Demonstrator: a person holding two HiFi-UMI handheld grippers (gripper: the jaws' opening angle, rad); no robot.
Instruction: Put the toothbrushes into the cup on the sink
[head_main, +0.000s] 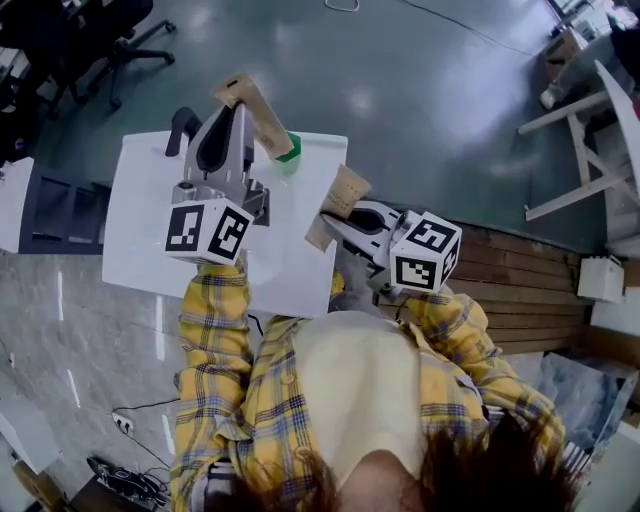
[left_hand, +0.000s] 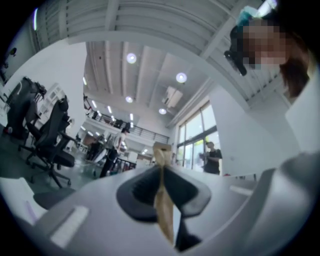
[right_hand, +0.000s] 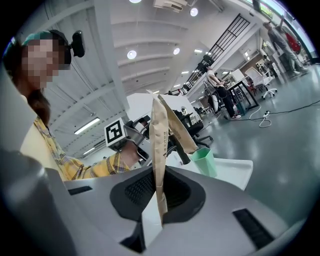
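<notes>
Over the white table (head_main: 140, 240), the left tool (head_main: 236, 122) pinches a paper-wrapped toothbrush (head_main: 262, 118) whose long body slants toward the green cup (head_main: 289, 150) just beside it, nearer than the right tool (head_main: 333, 220), which pinches a second toothbrush (head_main: 345, 192).

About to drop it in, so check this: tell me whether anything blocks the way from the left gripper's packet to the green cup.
Nothing visible does. The left gripper is shut on its packet, which ends right beside the cup, with nothing between them. The right gripper holds its own packet off to the side, clear of that path.
</notes>
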